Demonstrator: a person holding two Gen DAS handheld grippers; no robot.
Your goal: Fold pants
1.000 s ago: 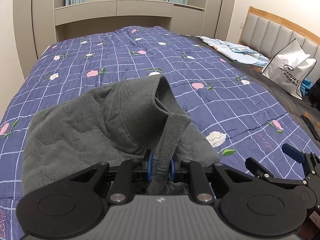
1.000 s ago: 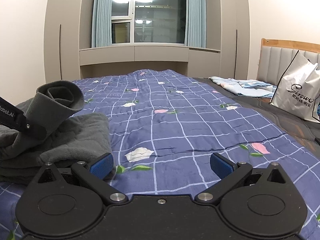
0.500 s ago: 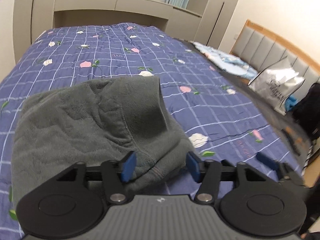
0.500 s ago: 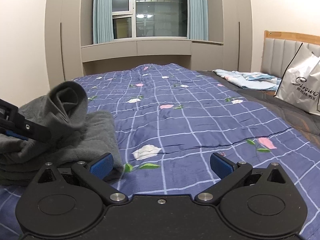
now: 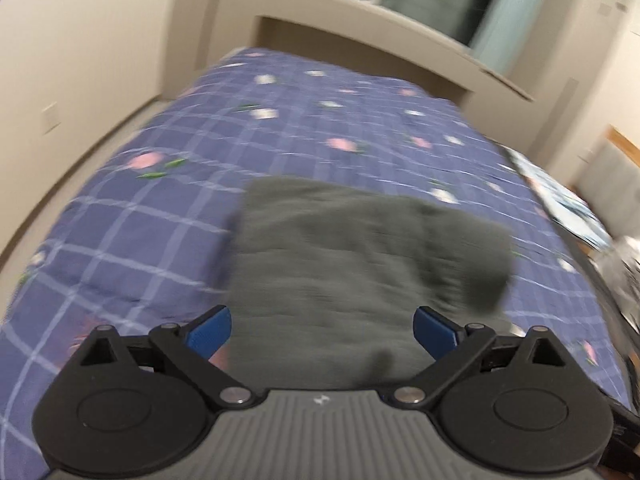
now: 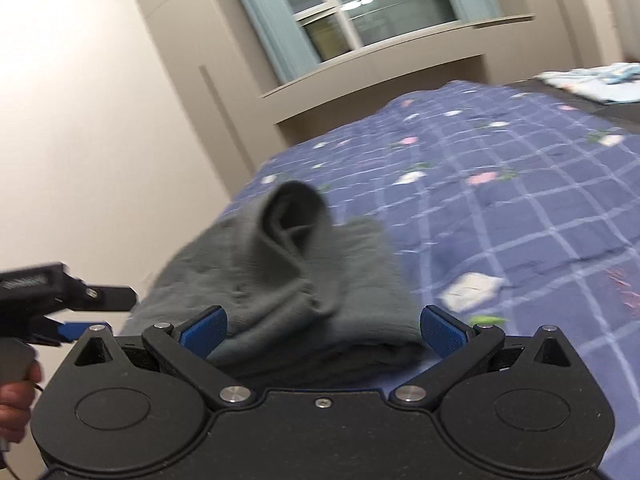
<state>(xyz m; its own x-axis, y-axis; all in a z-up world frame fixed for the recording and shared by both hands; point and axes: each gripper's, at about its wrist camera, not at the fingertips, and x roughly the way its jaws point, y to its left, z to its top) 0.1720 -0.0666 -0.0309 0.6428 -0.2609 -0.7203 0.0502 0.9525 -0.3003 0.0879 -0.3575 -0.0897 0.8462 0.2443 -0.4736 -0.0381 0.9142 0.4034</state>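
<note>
The grey fleece pants (image 5: pixel 360 264) lie folded in a thick stack on the blue checked bedspread (image 5: pixel 160 216). One rolled flap stands up at the stack's right side (image 6: pixel 294 216). My left gripper (image 5: pixel 322 330) is open and empty, above the stack's near edge. My right gripper (image 6: pixel 322 330) is open and empty, just short of the stack's near right corner. The left gripper also shows at the left edge of the right wrist view (image 6: pixel 60 300). Both views are blurred.
The bed's left edge runs along a beige wall (image 5: pixel 80 60). A built-in shelf and window (image 6: pixel 380 24) stand at the far end. Light blue clothes (image 6: pixel 592 84) lie at the far right.
My left gripper let go of the pants' flap, opened wide and pulled back to the left. My right gripper swung left towards the stack. Both cameras are moving fast.
</note>
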